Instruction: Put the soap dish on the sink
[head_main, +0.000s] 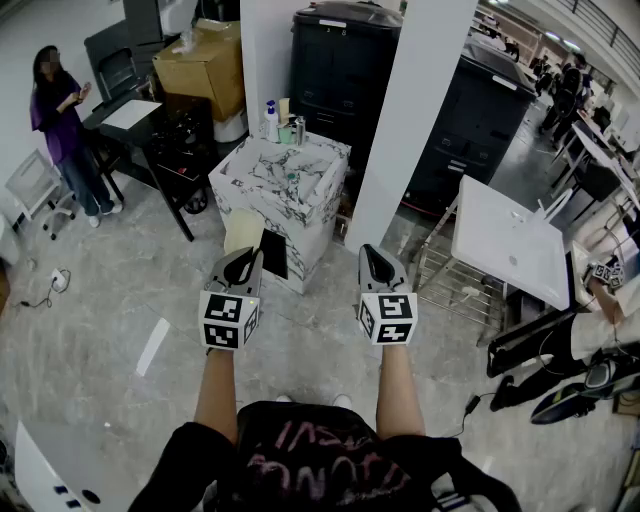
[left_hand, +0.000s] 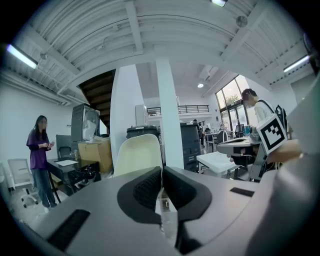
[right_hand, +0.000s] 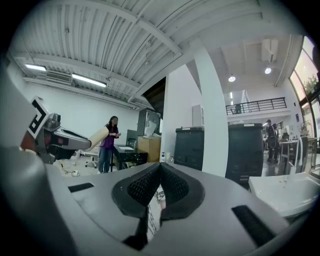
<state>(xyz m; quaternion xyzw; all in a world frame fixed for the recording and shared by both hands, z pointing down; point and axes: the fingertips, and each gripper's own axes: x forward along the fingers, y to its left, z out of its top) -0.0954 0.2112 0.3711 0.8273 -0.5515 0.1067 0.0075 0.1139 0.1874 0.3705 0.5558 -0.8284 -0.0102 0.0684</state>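
The marble-patterned sink counter stands ahead of me, with bottles at its back edge and a small greenish item on its top; I cannot tell whether that is the soap dish. My left gripper and right gripper are held side by side in front of the counter, apart from it. Both are shut with nothing between their jaws. In the left gripper view the left gripper points at a cream chair back. In the right gripper view the right gripper hides most of the counter.
A cream chair stands against the counter's near left side. A white pillar rises at its right, with black cabinets behind. A white table and wire rack are at right. A person in purple stands far left by a black desk.
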